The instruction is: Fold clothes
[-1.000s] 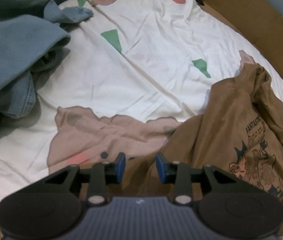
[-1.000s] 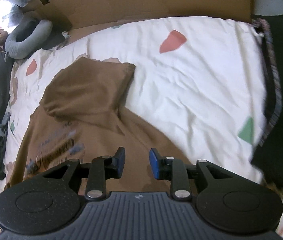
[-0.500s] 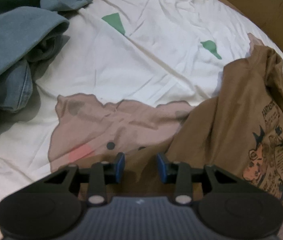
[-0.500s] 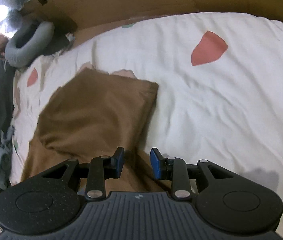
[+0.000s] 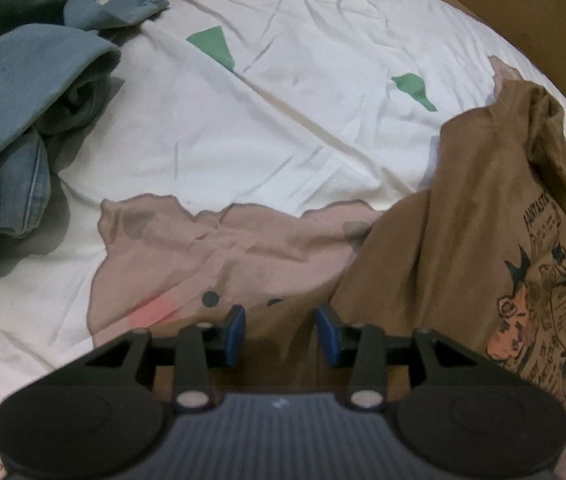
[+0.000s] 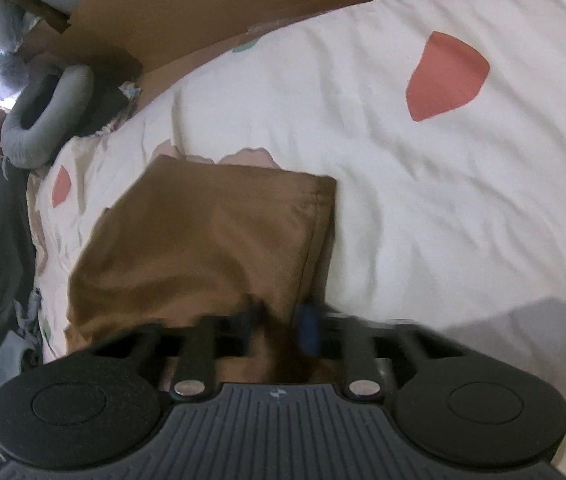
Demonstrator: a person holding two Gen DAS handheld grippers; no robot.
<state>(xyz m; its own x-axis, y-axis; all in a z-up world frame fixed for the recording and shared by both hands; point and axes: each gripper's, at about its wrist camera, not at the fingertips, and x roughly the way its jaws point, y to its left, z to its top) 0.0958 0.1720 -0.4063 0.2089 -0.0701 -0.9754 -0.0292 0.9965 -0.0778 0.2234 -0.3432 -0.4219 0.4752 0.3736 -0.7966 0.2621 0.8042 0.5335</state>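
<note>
A brown T-shirt (image 5: 483,208) with an orange and black print lies crumpled on the bed, to the right in the left wrist view. My left gripper (image 5: 281,332) hovers over its near edge. Its jaws are opening, and the brown cloth lies under the gap without being pinched. In the right wrist view a folded-over part of the same brown T-shirt (image 6: 203,248) lies on the white sheet. My right gripper (image 6: 283,328), blurred by motion, is shut on the cloth at the near right side of that fold.
The white bed sheet (image 5: 283,80) carries green, red and tan patches. A heap of blue-grey clothes (image 5: 23,100) fills the left side. Brown cardboard (image 6: 243,0) lines the far edge of the bed. A grey neck pillow (image 6: 43,120) lies at the far left.
My right gripper came forward and down onto the brown fold, and its jaws went from open to shut on the cloth. The left gripper stayed over the shirt's edge, its jaws slightly wider.
</note>
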